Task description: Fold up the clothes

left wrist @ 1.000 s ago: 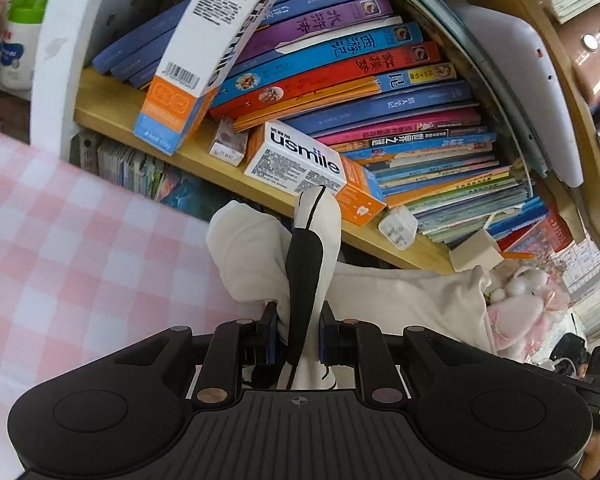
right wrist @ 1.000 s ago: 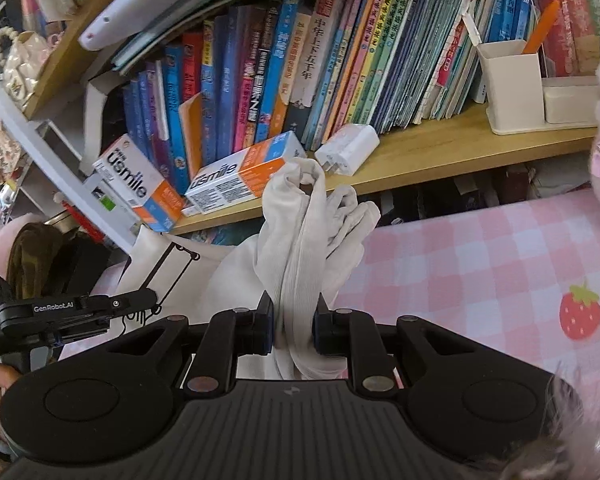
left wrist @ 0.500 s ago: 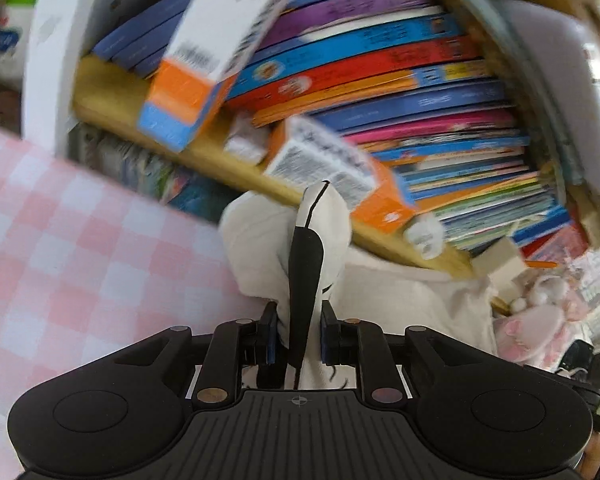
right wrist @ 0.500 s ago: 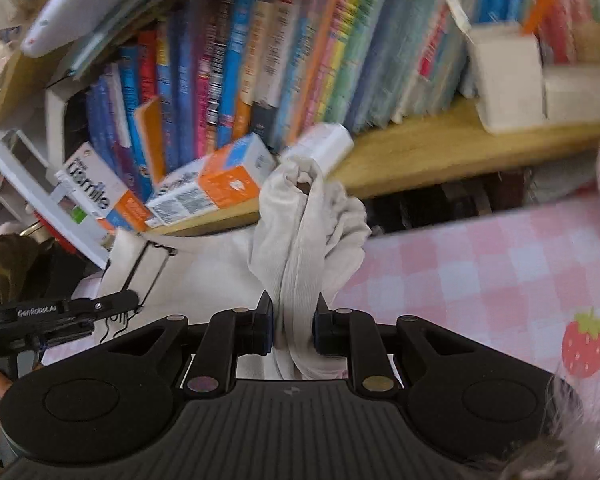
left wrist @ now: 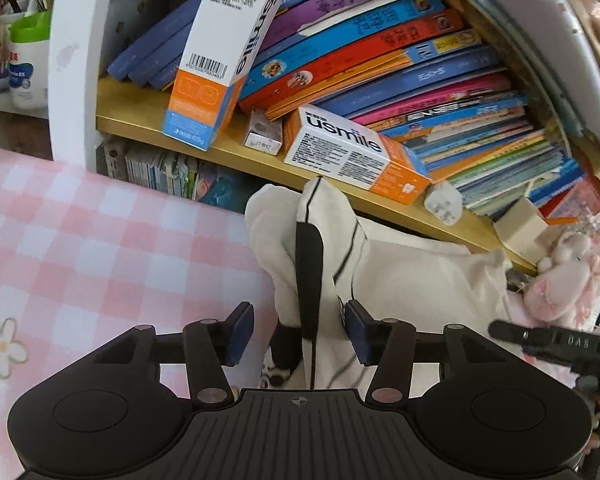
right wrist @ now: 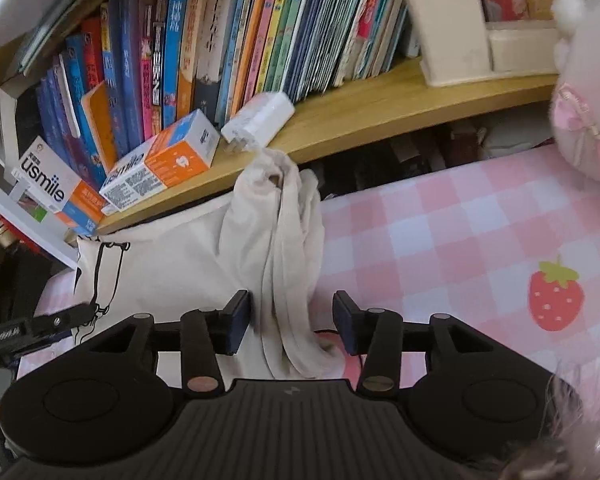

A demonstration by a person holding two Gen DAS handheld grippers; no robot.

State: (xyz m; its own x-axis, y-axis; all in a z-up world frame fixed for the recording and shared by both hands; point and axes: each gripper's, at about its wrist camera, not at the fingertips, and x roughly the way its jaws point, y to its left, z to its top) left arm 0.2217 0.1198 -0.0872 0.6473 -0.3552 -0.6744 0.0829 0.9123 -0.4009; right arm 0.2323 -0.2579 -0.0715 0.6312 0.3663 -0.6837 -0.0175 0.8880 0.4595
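Cream garment (left wrist: 412, 280) lies on the pink-checked tabletop (left wrist: 80, 248) below the shelf (right wrist: 380, 112), its bunched ends standing loose between the just-opened jaws of the left gripper (left wrist: 298, 330) and right gripper (right wrist: 292, 326); one fold looks laid, flattening remains.

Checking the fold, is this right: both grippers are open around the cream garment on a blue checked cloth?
Not quite: the checked cloth is pink and white, as the right wrist view shows. Both grippers, left gripper and right gripper, are open around the cream garment.

A wooden shelf (left wrist: 236, 152) crammed with books (right wrist: 204, 52) — pink checked tablecloth (right wrist: 440, 232) below.
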